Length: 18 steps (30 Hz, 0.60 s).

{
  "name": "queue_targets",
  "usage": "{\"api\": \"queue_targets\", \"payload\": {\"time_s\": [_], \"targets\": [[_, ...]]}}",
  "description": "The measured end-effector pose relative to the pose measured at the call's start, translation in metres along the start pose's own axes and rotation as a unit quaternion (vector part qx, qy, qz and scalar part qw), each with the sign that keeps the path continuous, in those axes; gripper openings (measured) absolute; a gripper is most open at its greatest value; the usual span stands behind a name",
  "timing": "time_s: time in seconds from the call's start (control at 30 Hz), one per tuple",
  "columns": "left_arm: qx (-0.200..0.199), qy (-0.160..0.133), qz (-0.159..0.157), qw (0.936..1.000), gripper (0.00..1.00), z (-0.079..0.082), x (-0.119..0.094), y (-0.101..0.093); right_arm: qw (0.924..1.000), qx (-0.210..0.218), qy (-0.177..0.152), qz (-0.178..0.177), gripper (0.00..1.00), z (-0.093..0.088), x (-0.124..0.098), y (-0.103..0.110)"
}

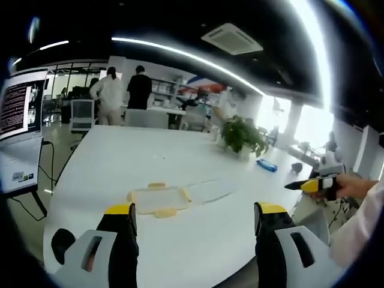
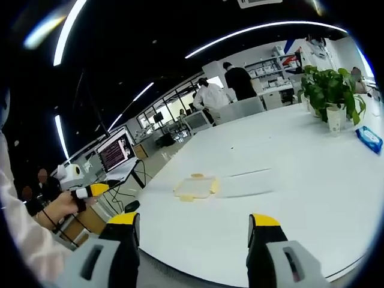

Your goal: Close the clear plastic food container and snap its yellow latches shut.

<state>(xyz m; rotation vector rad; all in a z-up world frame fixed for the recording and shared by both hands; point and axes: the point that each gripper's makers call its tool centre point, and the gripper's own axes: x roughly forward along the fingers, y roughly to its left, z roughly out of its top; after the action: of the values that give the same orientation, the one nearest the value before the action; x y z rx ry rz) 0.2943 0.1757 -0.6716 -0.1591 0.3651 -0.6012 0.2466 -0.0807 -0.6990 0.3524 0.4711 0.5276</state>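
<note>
Both claws hover open, well short of the container [image 1: 158,200].

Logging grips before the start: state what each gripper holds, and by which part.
Nothing is held. The left gripper and the right gripper are both open with empty jaws, and the container lies apart from them on the table.

- the table [image 1: 198,240] is a smooth white top with a soft sheen, catching pale light from the ceiling strips
- the food container [image 1: 157,200] looks like thin clear plastic, its base faintly yellowish, with opaque yellow latches [image 1: 165,212] of matt plastic
- its lid [image 1: 211,191] is see-through and nearly vanishes against the white top
- the left gripper [image 1: 195,231] has black matt jaws with yellow plastic tips and grey moulded bodies
- the right gripper [image 2: 193,240] looks the same
- a blue packet [image 2: 368,139] looks like glossy film
</note>
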Motion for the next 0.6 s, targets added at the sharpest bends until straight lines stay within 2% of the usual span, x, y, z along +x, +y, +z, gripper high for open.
{"api": "queue_targets", "payload": {"time_s": [0.6], "targets": [[0.007, 0.020, 0.003, 0.9998, 0.80, -0.0068, 0.0024, 0.0049, 0.9999, 0.007, 0.005, -0.006, 0.73, -0.0036, 0.0029, -0.0050]]}}
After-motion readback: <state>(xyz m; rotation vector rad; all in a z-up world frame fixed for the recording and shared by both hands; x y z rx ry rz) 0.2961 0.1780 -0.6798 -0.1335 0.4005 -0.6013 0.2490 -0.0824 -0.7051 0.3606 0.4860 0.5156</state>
